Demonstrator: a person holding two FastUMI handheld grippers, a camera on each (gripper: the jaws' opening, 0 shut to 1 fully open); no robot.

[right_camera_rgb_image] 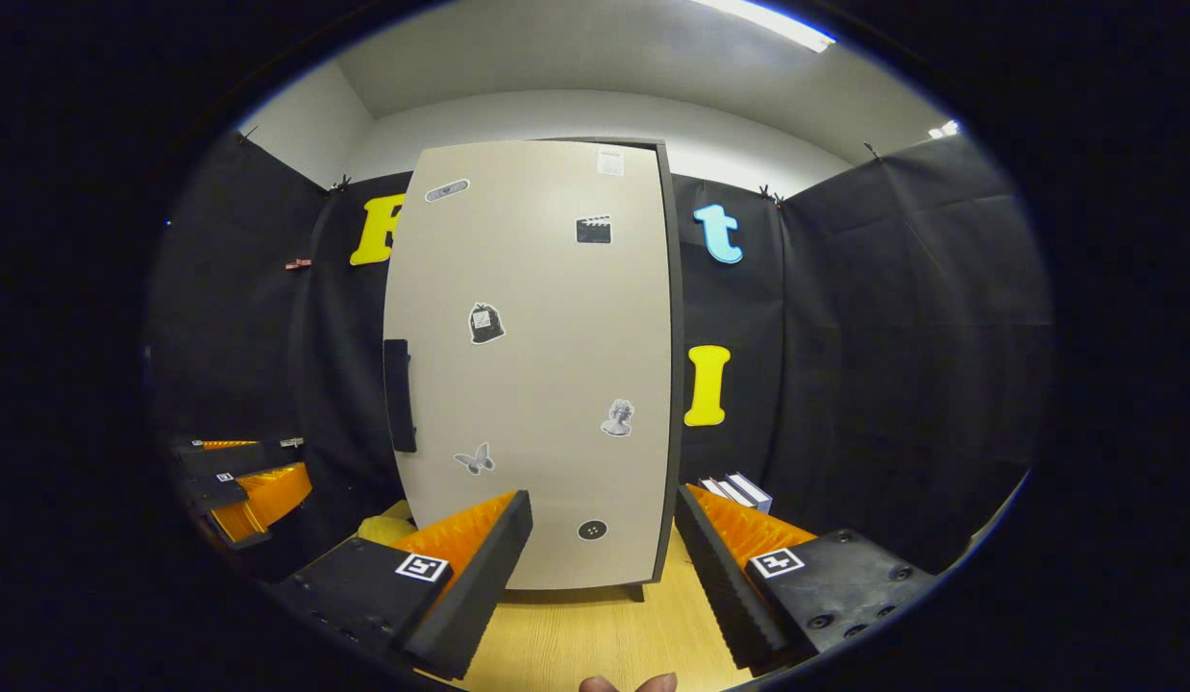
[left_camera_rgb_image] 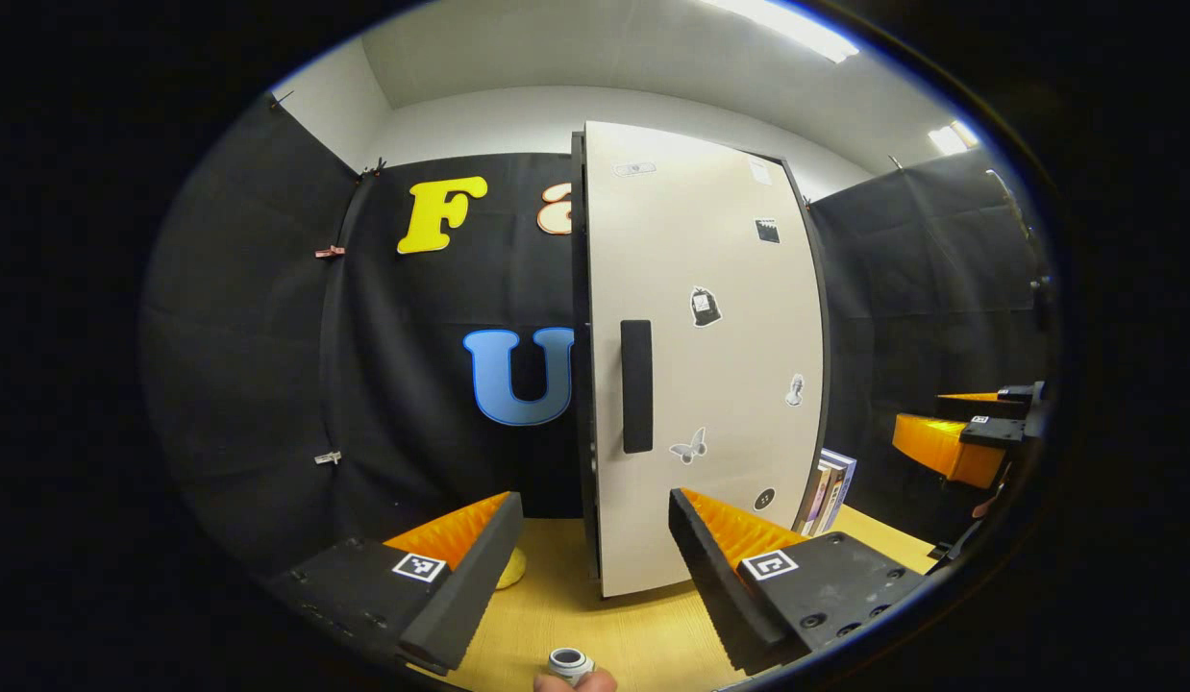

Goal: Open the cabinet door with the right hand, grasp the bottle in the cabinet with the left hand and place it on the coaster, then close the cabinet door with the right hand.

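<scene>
The beige cabinet door point(left_camera_rgb_image: 710, 365) is shut, with a black upright handle point(left_camera_rgb_image: 636, 384) near its left edge. The bottle is hidden behind it. A yellow coaster point(left_camera_rgb_image: 511, 569) lies on the wooden table left of the cabinet. My left gripper point(left_camera_rgb_image: 593, 500) is open and empty, facing the handle from a short way off. In the right gripper view, my right gripper point(right_camera_rgb_image: 605, 495) is also open and empty before the door point(right_camera_rgb_image: 537, 365), whose handle point(right_camera_rgb_image: 399, 394) is off to its left. The coaster point(right_camera_rgb_image: 384, 529) peeks out beside the left finger.
The other gripper point(left_camera_rgb_image: 927, 423) hangs at the right edge of the left gripper view. A few books point(left_camera_rgb_image: 826, 490) stand upright to the right of the cabinet. Black cloth walls close in the booth. The wooden tabletop point(right_camera_rgb_image: 595, 634) runs in front of the cabinet.
</scene>
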